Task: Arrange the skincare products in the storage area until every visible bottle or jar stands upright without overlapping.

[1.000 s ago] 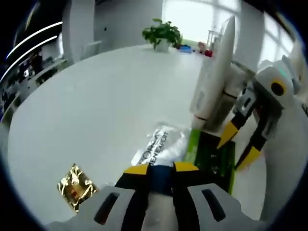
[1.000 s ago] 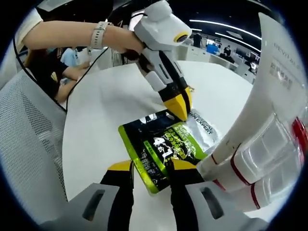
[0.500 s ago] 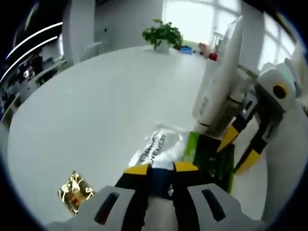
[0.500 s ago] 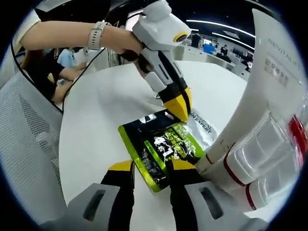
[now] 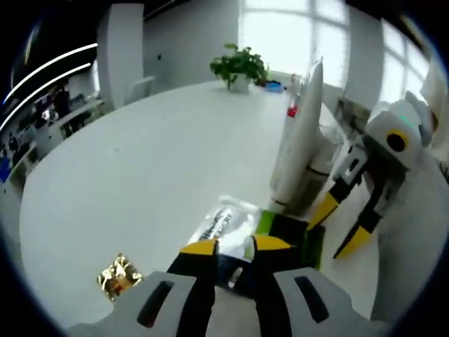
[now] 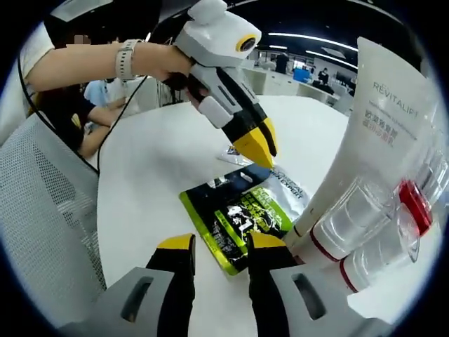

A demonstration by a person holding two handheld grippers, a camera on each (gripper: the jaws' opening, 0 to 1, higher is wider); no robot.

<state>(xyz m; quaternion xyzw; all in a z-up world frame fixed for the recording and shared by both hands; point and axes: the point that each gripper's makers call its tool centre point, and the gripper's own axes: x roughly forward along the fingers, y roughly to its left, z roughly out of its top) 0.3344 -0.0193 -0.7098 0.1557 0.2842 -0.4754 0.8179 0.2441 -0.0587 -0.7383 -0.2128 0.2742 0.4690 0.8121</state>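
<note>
Now both grippers have lifted off the green sachet (image 6: 238, 223). Left gripper (image 6: 257, 146) jaws look pressed together, right gripper (image 6: 219, 247) jaws spread empty. Sachets lie flat beside the upright tube (image 6: 365, 140).

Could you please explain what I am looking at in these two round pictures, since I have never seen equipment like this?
A person holds a two-jaw gripping tool in each hand, and each tool carries a fisheye camera looking along its own yellow-tipped jaws. In the left gripper view, the left gripper rises from the bottom, shut on a small dark sachet; the right gripper comes in from the right, open. The right gripper view looks back the other way, so the left gripper hangs above there, in the person's hand.

On the round white table lie a green and black packet, a silvery packet partly under it and a small gold sachet. A tall white tube stands upright beside clear red-trimmed containers.
</note>
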